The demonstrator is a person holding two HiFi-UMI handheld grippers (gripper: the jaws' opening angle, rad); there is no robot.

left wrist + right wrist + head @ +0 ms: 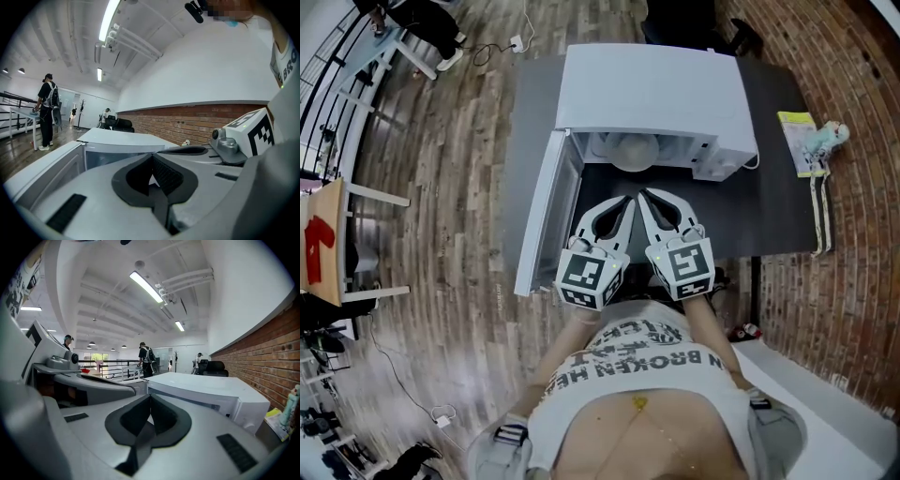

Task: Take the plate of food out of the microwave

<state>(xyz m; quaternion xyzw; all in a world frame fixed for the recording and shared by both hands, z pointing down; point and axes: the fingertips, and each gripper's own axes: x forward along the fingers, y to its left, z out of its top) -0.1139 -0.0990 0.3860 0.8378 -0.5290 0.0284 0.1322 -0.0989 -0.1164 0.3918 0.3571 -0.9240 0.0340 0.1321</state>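
Observation:
A white microwave (652, 94) stands on a dark table (769, 206), its door (539, 220) swung open to the left. Inside the cavity lies a pale round plate (630, 150); the food on it cannot be made out. My left gripper (627, 200) and right gripper (644, 194) sit side by side just in front of the opening, pointing into it. Both are shut with nothing between their pads. In the left gripper view the left gripper (151, 158) faces the microwave (122, 140). In the right gripper view the right gripper (150, 398) has the microwave (206, 390) just beyond its tips.
A booklet and a small bottle (806, 141) lie at the table's right edge, beside a brick wall (853, 187). A cable hangs off that edge. A wooden chair (328, 244) stands far left. People (48, 110) stand in the background.

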